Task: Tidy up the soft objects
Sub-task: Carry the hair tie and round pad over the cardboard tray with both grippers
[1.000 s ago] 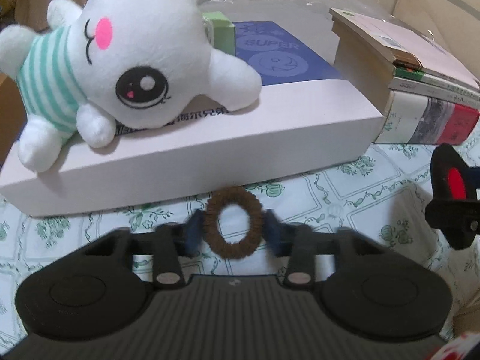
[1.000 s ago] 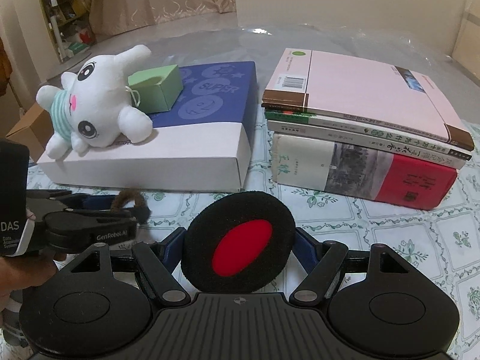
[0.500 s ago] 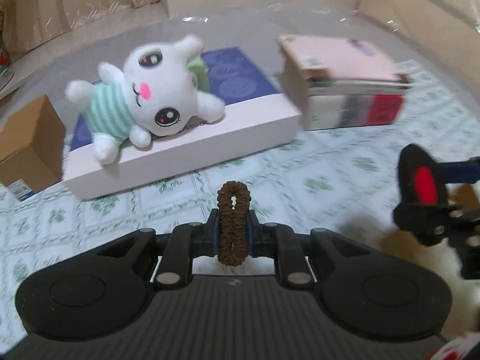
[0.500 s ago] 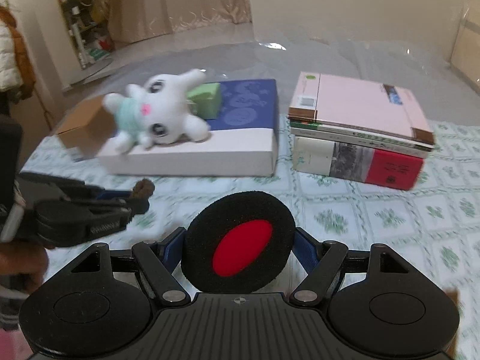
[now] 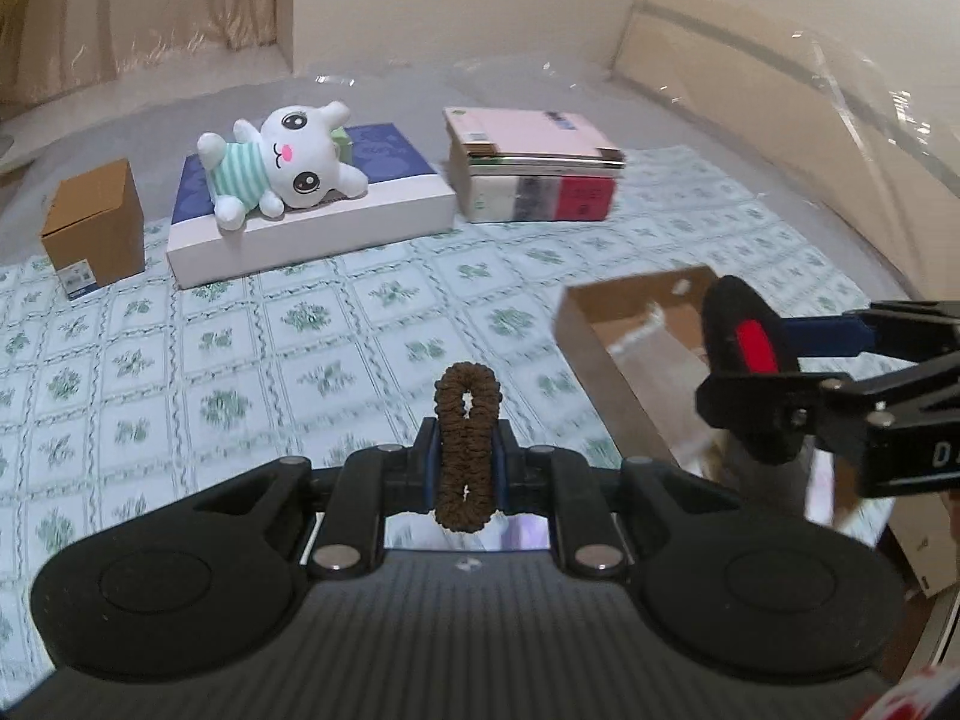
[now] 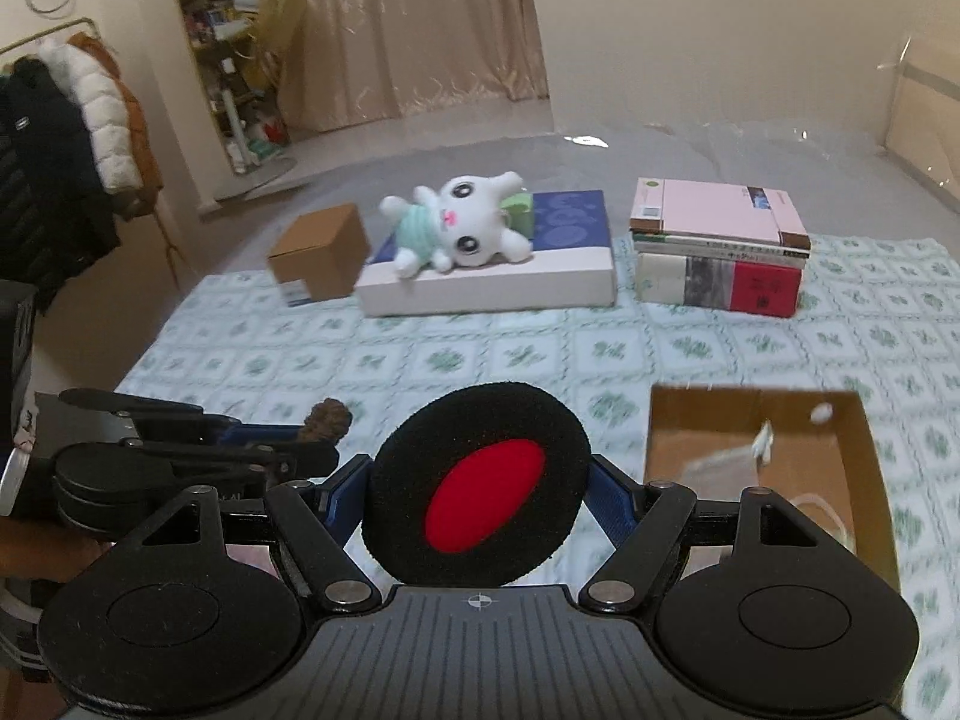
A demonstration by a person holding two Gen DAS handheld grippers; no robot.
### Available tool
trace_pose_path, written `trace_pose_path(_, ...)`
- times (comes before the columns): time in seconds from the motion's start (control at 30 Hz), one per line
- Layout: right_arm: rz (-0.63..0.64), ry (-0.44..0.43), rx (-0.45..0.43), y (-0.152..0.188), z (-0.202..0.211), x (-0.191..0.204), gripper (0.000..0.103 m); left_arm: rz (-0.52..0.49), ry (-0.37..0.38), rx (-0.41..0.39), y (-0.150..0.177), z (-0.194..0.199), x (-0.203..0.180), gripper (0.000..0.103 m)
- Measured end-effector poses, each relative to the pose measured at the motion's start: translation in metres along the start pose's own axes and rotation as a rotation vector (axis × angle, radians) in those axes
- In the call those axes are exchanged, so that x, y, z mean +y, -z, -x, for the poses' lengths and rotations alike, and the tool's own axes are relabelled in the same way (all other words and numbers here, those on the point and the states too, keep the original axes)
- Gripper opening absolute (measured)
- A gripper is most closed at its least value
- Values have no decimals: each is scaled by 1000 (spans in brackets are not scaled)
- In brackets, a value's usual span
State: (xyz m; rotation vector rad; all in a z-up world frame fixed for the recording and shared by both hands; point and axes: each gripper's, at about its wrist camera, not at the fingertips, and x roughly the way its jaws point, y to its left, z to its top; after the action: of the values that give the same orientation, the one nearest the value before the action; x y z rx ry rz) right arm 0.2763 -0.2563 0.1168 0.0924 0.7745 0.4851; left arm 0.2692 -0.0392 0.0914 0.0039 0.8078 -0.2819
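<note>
My left gripper [image 5: 465, 462] is shut on a brown hair scrunchie [image 5: 466, 420], held above the patterned cloth. My right gripper [image 6: 477, 486] is shut on a round black pad with a red oval centre [image 6: 478, 483]; it shows in the left wrist view [image 5: 747, 348] over an open cardboard box [image 5: 636, 324]. That box lies at the right in the right wrist view [image 6: 840, 420]. A white plush bunny in a striped green shirt [image 5: 282, 162] lies on a white and blue flat box [image 5: 312, 222] at the far side.
A small brown carton [image 5: 96, 228] stands left of the flat box. A stack of books [image 5: 534, 162] sits to its right. A small green box [image 6: 519, 213] lies behind the bunny. Coats hang at the far left [image 6: 60, 144].
Both grippers have pulled back and up from the bunny and books, each keeping its object. The left jaws closed on the scrunchie. The open cardboard box has come into view at the right.
</note>
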Motion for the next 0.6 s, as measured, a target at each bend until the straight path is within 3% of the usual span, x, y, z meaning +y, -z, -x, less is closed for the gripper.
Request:
trace_pose_path(0.17,-38,-1,-37,65,38,21,75,46,25,-40,59,36,-6,15)
trace_pose_path(0.37,-153,59,-78,132,78,17,75,96,8,-68,123,54,-19,15)
trace_pose_path(0.6,-167,178,-90,169,116,3,75,156,20,-71,158,63,-42,15)
